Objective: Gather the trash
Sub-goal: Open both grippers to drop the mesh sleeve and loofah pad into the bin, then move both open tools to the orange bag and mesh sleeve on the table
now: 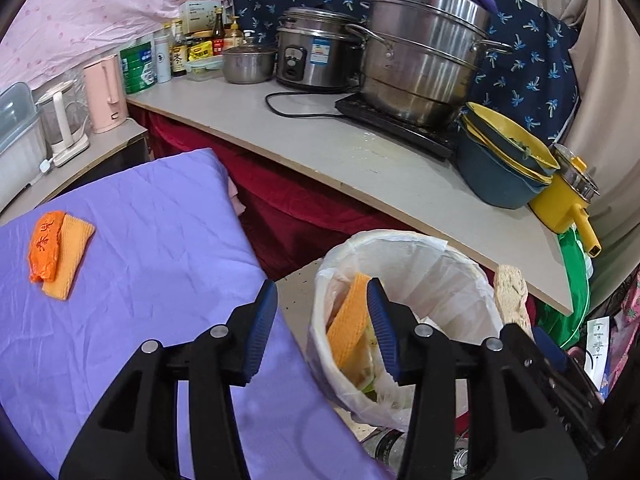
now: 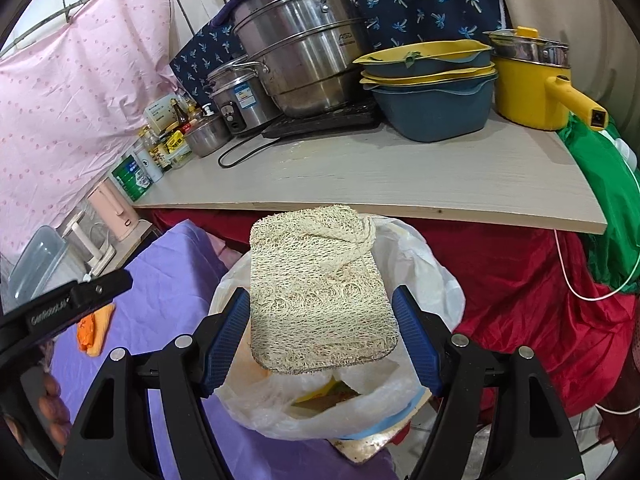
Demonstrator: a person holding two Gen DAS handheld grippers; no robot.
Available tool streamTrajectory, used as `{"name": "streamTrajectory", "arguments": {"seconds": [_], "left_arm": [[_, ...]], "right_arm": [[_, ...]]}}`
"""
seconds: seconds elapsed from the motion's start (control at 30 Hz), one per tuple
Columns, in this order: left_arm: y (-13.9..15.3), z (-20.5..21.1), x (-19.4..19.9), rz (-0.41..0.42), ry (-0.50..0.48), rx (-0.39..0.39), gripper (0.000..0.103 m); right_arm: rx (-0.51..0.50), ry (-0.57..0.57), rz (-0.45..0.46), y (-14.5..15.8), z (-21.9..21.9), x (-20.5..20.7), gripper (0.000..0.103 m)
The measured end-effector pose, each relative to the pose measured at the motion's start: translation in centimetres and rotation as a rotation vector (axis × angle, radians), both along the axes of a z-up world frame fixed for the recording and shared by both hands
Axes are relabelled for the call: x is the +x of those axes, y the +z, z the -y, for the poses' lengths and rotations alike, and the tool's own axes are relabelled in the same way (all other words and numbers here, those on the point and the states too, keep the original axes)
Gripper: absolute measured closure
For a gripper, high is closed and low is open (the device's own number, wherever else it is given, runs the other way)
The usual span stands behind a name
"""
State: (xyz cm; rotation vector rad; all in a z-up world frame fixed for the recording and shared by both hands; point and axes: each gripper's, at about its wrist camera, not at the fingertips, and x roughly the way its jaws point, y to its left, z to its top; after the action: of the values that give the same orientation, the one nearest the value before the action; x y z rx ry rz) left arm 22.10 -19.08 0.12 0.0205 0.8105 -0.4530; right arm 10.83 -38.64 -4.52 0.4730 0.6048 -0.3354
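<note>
Loofah pad point(image 2: 320, 292) in right tongs point(image 2: 322, 336) hides bin point(image 2: 436, 292).

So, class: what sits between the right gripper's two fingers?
A loofah scrubbing pad, held above the lined trash bin, as the right wrist view shows.

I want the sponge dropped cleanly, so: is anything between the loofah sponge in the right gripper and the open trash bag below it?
Nothing visible. The loofah sponge hangs in the right gripper over the trash bag, whose mouth gapes open.
</note>
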Motion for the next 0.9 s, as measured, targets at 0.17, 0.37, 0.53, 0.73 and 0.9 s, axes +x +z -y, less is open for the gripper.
{"name": "streamTrajectory", "arguments": {"seconds": [0.17, 0.37, 0.53, 0.73, 0.9], "left_arm": [[-0.3, -1.5, 0.0, 0.009, 0.024, 0.013, 0.054], [-0.4, -2.8, -0.1, 0.016, 0.044, 0.018, 0.047], [-0.5, -4.1, -0.2, 0.009, 0.064, 0.015, 0.046], [-0.5, -6.0, -0.5, 0.015, 0.094, 0.018, 0.046], [-0.5, -8.6, -0.5, 0.012, 0.133, 0.011, 0.046]], "right_arm": [[-0.002, 0.013, -0.002, -0.2, -0.5, 1.9, 0.032], [-0.009, 0.012, 0.013, 0.6, -0.9, 2.7, 0.032], [-0.011, 0.027, 0.026, 1.5, -2.0, 2.1, 0.032], [-0.015, 0.068, 0.035, 2.2, -5.0, 1.8, 0.032], [-0.045, 0.116, 0.025, 2.5, -8.0, 2.3, 0.032]]}}
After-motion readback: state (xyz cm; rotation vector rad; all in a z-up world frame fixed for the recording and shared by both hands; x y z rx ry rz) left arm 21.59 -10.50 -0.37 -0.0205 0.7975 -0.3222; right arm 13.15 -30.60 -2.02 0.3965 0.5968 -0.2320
